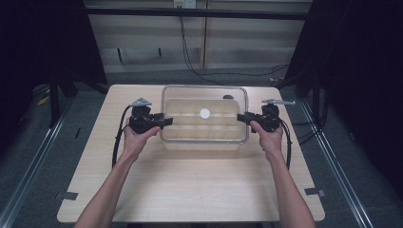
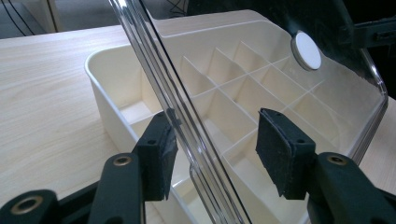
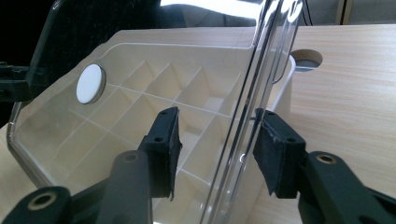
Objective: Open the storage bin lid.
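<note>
A cream organiser box (image 1: 204, 144) with several divided cells stands mid-table. A clear lid (image 1: 204, 97) with a white round disc (image 1: 205, 113) lies over it; whether it rests on the box I cannot tell. My left gripper (image 1: 164, 122) is at the lid's left edge and my right gripper (image 1: 240, 117) at its right edge. In the left gripper view, the lid's rim (image 2: 154, 56) runs between the open jaws of the gripper (image 2: 217, 149), close to the left pad (image 2: 163, 154). In the right gripper view, the rim (image 3: 261, 60) passes between the open jaws of the gripper (image 3: 217, 149), near the right pad (image 3: 268, 154).
The light wooden table (image 1: 190, 185) has a round cable hole (image 1: 228, 97) behind the box. Cables trail from both grippers over the table's sides. Grey floor and metal rails lie around the table, with dark curtains left and right.
</note>
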Demonstrator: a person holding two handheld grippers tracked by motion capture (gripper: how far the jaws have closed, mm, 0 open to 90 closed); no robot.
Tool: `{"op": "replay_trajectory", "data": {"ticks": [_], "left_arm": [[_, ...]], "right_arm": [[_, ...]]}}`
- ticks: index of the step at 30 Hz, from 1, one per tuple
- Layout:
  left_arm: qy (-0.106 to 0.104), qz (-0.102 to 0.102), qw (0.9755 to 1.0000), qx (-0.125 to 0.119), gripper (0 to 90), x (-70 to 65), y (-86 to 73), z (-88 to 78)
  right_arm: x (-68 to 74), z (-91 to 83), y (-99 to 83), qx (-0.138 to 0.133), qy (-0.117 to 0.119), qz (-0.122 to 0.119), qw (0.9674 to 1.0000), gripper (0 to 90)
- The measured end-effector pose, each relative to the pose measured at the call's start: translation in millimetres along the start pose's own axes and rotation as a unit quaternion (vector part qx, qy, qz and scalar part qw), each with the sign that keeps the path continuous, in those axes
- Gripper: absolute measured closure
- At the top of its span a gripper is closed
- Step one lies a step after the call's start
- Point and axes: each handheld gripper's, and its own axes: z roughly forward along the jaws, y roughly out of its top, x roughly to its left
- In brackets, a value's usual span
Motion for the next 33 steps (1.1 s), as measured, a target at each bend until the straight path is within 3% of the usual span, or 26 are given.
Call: {"op": "replay_trajectory", "data": {"ticks": [2,6,10,15,25,33], "left_arm": [[0.006,0.002,1.0,-0.001,48.9,-1.1,-1.6,-2.6],[-0.005,-0.005,1.0,-0.006,53.4,1.4,-5.5,-6.3],[-0.001,0.004,1.0,-0.008,54.3,-1.2,-5.4,-9.5],[-0.012,-0.006,0.9998,-0.014,57.9,-0.2,-8.5,-12.5],[-0.015,-0.001,0.9997,-0.017,63.1,-1.0,-8.7,-22.3],[-0.016,0.007,0.9997,-0.015,65.4,-5.0,-12.3,-25.4]], "right_arm": [[2.1,-1.3,-0.3,-0.004,0.002,-0.002,1.0,55.3],[6.4,-4.9,-1.3,-0.008,0.003,-0.006,0.9999,57.5],[8.0,-8.9,-3.1,-0.013,0.006,-0.008,0.9999,58.9],[11.4,-11.7,-4.7,-0.014,-0.003,-0.013,0.9998,58.8],[20.5,-18.5,-4.5,-0.022,-0.01,-0.014,0.9996,61.9],[17.5,-24.1,-7.3,-0.026,0.009,-0.009,0.9996,65.4]]}}
